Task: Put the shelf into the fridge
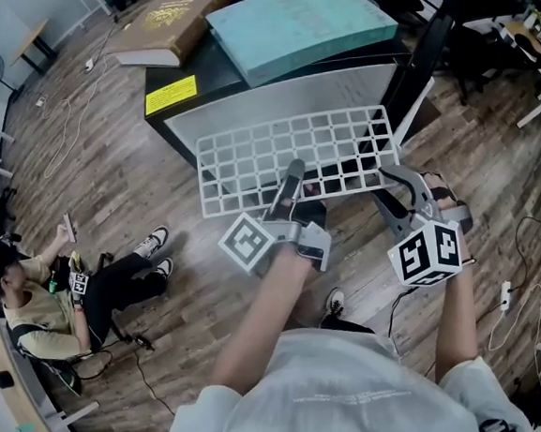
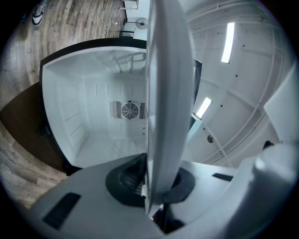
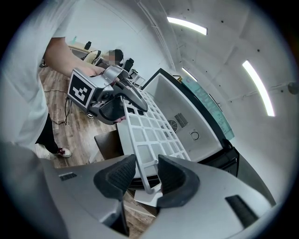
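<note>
A white grid shelf (image 1: 294, 157) hangs level in the air in front of the open fridge (image 1: 242, 105). My left gripper (image 1: 292, 175) is shut on the middle of the shelf's near edge. My right gripper (image 1: 395, 173) is shut on its near right corner. In the left gripper view the shelf (image 2: 168, 93) stands edge-on between the jaws of the left gripper (image 2: 156, 186), with the white fridge cavity (image 2: 88, 116) and its fan behind. In the right gripper view the shelf's rim (image 3: 149, 135) passes between the pads of the right gripper (image 3: 145, 175), and the left gripper (image 3: 126, 95) holds the far side.
A brown box (image 1: 173, 21) and a teal pad (image 1: 301, 24) lie on top of the fridge. Its dark door (image 1: 422, 70) stands open at the right. A person (image 1: 62, 304) sits on the wooden floor at the left. Cables trail over the floor on both sides.
</note>
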Tool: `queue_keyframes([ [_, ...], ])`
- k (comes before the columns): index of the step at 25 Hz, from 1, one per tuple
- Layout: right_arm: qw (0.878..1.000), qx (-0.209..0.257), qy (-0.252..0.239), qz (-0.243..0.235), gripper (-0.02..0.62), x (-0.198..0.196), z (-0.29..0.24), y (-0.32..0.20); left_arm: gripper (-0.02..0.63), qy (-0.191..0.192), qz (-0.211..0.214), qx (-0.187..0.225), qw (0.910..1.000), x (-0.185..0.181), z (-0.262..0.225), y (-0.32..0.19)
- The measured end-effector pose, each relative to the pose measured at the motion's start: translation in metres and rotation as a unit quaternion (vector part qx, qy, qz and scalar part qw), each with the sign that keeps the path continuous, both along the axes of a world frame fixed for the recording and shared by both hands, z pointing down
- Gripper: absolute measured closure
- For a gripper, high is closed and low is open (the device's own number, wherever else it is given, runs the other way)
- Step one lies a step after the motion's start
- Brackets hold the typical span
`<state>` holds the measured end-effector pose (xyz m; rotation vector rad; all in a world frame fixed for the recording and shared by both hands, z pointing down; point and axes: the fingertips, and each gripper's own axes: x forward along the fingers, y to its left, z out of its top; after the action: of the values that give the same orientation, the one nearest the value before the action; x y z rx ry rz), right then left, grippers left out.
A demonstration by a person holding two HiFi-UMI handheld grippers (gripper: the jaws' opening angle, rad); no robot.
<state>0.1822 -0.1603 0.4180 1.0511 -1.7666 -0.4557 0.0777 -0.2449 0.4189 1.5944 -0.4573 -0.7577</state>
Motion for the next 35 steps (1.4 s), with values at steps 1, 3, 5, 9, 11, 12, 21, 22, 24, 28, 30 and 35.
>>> queue_keyframes([
  [1,1.000,0.000,-0.002,-0.001,0.434,0.000,0.000,-0.001,0.569,-0.001,-0.001,-0.001,1.0000,0.000,0.000,-0.001],
  [3,1.000,0.000,-0.005,0.000,0.434,0.001,-0.001,-0.002,0.569,-0.001,0.000,-0.001,1.0000,0.001,-0.002,-0.002],
  [5,1.000,0.000,-0.008,0.001,0.434,0.003,-0.001,-0.003,0.569,-0.002,0.000,-0.002,1.0000,0.002,-0.002,-0.004],
  [9,1.000,-0.005,-0.023,0.002,0.434,0.003,0.004,-0.004,0.569,-0.013,-0.001,-0.018,0.9997,0.002,0.001,-0.004],
  [11,1.000,-0.005,-0.030,0.001,0.434,0.003,0.004,-0.005,0.569,-0.017,-0.002,-0.022,0.9996,0.002,0.002,-0.005],
  [12,1.000,-0.004,-0.031,0.001,0.433,0.003,0.004,-0.006,0.569,-0.017,-0.002,-0.022,0.9996,0.002,0.001,-0.005],
  [21,0.999,0.000,-0.050,0.000,0.433,0.008,-0.001,-0.013,0.569,-0.028,-0.013,-0.034,0.9989,0.004,0.001,-0.010],
  [22,0.999,0.000,-0.052,0.000,0.433,0.009,-0.001,-0.014,0.569,-0.031,-0.015,-0.036,0.9988,0.004,0.002,-0.011],
  [24,0.998,-0.001,-0.056,-0.001,0.433,0.010,-0.001,-0.015,0.569,-0.031,-0.017,-0.042,0.9985,0.004,0.004,-0.012],
  [28,0.998,-0.001,-0.061,-0.001,0.433,0.012,-0.001,-0.019,0.569,-0.029,-0.020,-0.042,0.9985,0.006,0.000,-0.014],
  [30,0.998,0.000,-0.062,-0.001,0.433,0.012,-0.001,-0.021,0.569,-0.028,-0.021,-0.040,0.9986,0.007,-0.001,-0.015],
  [35,0.998,0.000,-0.070,-0.002,0.433,0.015,0.000,-0.025,0.569,-0.037,-0.026,-0.045,0.9980,0.007,0.002,-0.017],
])
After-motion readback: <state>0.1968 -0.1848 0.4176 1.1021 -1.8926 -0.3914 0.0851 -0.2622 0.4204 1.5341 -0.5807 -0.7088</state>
